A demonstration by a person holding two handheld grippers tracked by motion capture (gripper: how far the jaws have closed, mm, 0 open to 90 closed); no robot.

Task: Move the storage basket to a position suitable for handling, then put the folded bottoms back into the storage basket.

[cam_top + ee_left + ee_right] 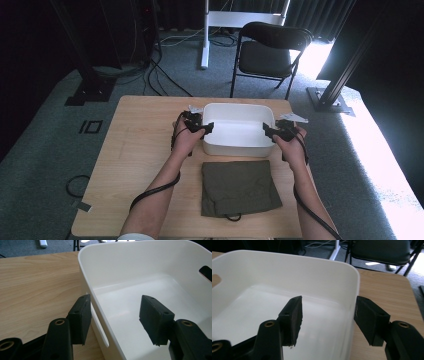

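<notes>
While both our grippers straddle the end walls of the bin [239, 129], neither has clamped yet: the left gripper [113, 320] stands spread, one jaw outside the wall by the handle slot [100, 327] and one inside, and the right gripper [328, 320] is spread likewise across the opposite wall. The bin sits empty in the middle of the table [135, 145], toward its far edge.

We judge the main risk to be an uneven grip. If one side closes before the other, or bites only the thin rim, the smooth plastic may slip or the bin may tilt as we lift. Squeezing too hard could flex the wall inward.

Just in front of the bin lies a folded olive cloth [239, 187], near its front wall; dragging the bin toward us would catch it. A chair [267, 50] stands well beyond the table, out of our way.
</notes>
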